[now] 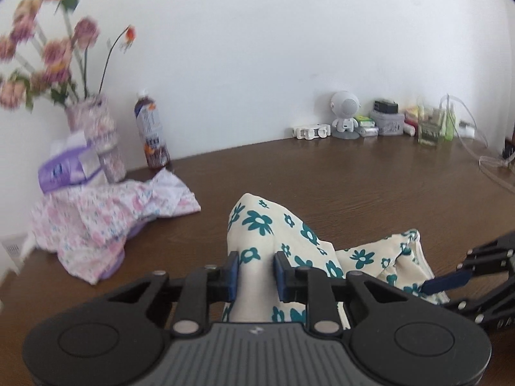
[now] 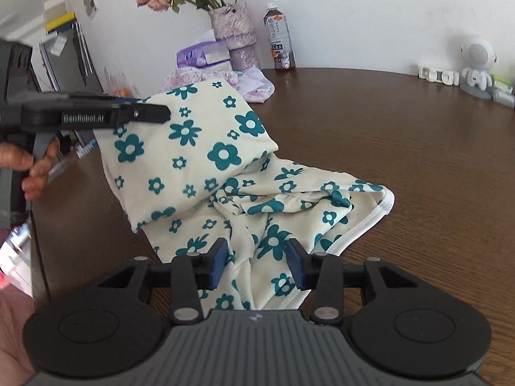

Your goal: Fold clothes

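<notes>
1. Floral garment [image 2: 206, 148], cream with teal flowers, lies partly bunched on the brown worktop [image 2: 402, 135] and partly lifted at its left end
2. Left claw [image 1: 257, 271] has cloth between its blue pads and appears clamped on it; the right wrist view shows it holding that end raised above the worktop
3. Right claw [image 2: 257, 265] straddles a ridge of the near edge, pads set apart; I cannot tell whether it pinches the cloth
4. Judged step: an early one, lifting and spreading the garment before any fold, since it is not yet flat
5. Next move probably calls for a firm right grip, then drawing both ends apart to flatten the cloth
6. Only the right view shows the person's hand [image 2: 30, 167] and the white hem; the left view alone shows the pink floral clothes [image 1: 106, 222] at far left in full
</notes>
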A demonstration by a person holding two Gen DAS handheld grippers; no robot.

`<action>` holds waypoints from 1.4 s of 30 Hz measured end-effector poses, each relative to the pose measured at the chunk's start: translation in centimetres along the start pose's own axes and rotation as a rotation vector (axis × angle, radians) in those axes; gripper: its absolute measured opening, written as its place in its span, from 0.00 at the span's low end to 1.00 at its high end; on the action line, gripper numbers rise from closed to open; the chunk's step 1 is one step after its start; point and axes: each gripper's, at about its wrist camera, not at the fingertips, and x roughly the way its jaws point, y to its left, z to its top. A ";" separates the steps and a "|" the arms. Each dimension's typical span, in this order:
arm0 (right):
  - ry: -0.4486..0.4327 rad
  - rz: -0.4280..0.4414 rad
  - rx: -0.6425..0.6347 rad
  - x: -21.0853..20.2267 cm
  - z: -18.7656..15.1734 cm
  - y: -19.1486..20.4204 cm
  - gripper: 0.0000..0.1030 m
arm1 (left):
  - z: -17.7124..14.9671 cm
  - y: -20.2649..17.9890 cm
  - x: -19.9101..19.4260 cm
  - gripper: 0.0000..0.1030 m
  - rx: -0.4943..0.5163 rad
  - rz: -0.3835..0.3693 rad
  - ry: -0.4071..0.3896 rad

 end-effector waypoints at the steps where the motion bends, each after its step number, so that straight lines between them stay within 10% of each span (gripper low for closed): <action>1: -0.005 0.011 0.015 -0.1 0.0 -0.1 0.40 | 0.0 -0.8 -0.2 0.20 0.046 0.018 -0.008; 9: -0.019 0.039 0.042 -0.7 -0.7 -0.3 0.40 | -0.3 -7.5 -0.8 0.20 0.395 0.125 -0.064; 29: -0.156 -0.124 0.302 -4.9 -0.7 -8.0 0.43 | -2.6 -19.2 0.0 0.20 0.677 -0.006 -0.141; 35: -0.150 -0.147 0.356 -4.8 -1.0 -9.4 0.43 | -3.4 -20.8 0.3 0.24 0.657 -0.117 -0.114; 42: -0.148 -0.133 0.372 -4.6 -1.3 -9.7 0.43 | -1.1 -17.6 -2.5 0.25 0.405 -0.245 -0.115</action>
